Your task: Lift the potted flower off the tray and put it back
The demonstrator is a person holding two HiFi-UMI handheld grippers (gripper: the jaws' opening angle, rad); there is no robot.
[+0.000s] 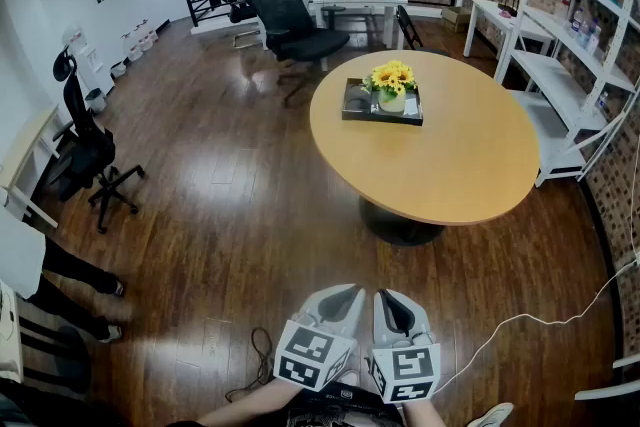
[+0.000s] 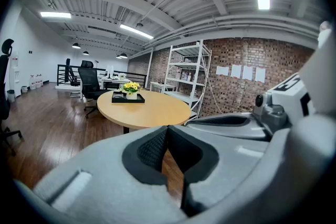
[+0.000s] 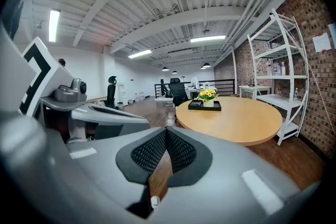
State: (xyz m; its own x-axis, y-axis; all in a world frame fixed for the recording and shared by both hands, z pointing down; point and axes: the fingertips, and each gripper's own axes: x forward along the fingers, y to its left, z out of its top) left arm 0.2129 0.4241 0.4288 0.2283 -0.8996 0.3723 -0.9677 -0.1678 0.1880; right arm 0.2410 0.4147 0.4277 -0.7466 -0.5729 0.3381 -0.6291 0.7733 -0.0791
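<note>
Standing well back from the round table (image 1: 450, 165), the person held the left gripper (image 1: 343, 293) and right gripper (image 1: 393, 299) side by side, both with jaws together on nothing. The potted flower (image 1: 392, 87) sat in the tray (image 1: 356, 111), toward its 3 o'clock end, far off at 12 o'clock. Neither gripper seemed meaningfully nearer.
</note>
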